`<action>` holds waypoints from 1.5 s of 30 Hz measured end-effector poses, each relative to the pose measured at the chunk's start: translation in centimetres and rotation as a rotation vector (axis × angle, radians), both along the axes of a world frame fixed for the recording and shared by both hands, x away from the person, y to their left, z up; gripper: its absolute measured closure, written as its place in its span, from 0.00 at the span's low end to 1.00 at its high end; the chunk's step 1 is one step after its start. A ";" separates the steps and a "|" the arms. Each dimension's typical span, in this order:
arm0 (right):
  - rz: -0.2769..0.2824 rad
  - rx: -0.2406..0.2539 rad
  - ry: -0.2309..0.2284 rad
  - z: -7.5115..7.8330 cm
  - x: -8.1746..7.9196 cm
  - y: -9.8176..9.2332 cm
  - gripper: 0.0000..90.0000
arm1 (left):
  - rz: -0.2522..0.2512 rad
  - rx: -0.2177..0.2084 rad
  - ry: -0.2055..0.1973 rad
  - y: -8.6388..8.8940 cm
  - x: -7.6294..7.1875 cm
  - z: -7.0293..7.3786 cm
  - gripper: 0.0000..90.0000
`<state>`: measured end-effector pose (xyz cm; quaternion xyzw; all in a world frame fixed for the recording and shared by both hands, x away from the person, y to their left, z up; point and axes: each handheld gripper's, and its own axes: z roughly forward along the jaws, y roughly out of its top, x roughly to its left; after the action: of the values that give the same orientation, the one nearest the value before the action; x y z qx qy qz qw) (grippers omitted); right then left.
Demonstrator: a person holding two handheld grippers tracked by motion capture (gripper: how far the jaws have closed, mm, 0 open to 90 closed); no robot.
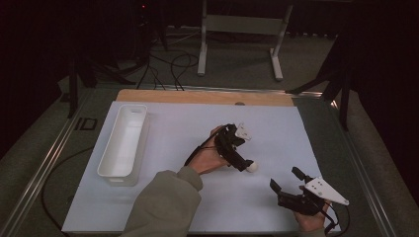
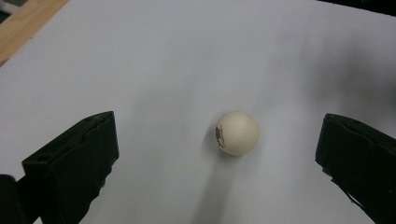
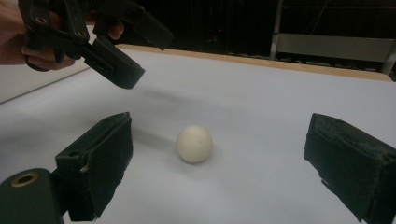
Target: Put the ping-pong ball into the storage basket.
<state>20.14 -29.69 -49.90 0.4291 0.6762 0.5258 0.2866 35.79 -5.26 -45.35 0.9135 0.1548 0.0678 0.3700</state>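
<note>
small cream ping-pong ball (image 2: pixel 237 133) sits on white surface (image 1: pixel 173 133). left gripper (image 1: pixel 240 159) hovers over ball, fingers wide open. right gripper (image 1: pixel 286 180) near ball, fingers open too.

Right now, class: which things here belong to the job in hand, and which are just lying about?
In the job, probably:
ball
left gripper, open above it
right gripper, open, aimed at it

Lying about:
white tray
table
</note>
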 end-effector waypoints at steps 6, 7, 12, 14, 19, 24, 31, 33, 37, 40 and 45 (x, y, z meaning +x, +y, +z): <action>-0.002 0.003 -0.001 0.0 0.0 -0.1 0.09 | -0.011 0.017 0.005 -0.6 0.2 -0.3 0.00; -0.003 0.004 -0.001 0.0 0.0 -0.1 0.09 | -0.010 0.021 0.006 -0.7 0.3 -0.3 0.00; -0.005 0.005 -0.001 0.1 0.0 -0.1 0.09 | -0.015 0.029 0.012 -1.1 0.4 -0.6 0.00; -0.005 0.004 -0.003 0.0 0.0 -0.2 0.09 | -0.012 0.030 0.015 -1.2 0.4 -0.8 0.00; -0.006 0.006 -0.002 0.1 0.0 -0.2 0.09 | -0.018 0.043 0.018 -1.5 0.5 -1.1 0.00; -0.007 0.008 -0.002 0.1 0.0 -0.2 0.09 | -0.017 0.044 0.023 -1.8 0.6 -1.4 0.00; -0.006 0.010 -0.002 0.1 0.0 -0.3 0.09 | -0.019 0.050 0.028 -2.1 0.7 -1.6 0.00; -0.007 0.011 -0.002 0.1 -0.1 -0.3 0.09 | -0.017 0.050 0.031 -2.3 0.7 -1.8 0.00; -0.007 0.012 -0.002 0.1 -0.1 -0.3 0.09 | -0.021 0.059 0.034 -2.5 0.7 -2.0 0.00; -0.008 0.013 -0.002 0.1 -0.1 -0.4 0.09 | -0.021 0.057 0.036 -2.6 0.8 -2.1 0.00; -0.010 0.014 -0.003 0.2 -0.1 -0.4 0.09 | -0.020 0.059 0.043 -2.8 0.9 -2.3 0.00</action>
<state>20.04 -30.08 -49.74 0.4336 0.6702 0.5296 0.2871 36.70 -8.01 -47.69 0.9269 0.1515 0.0490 0.3400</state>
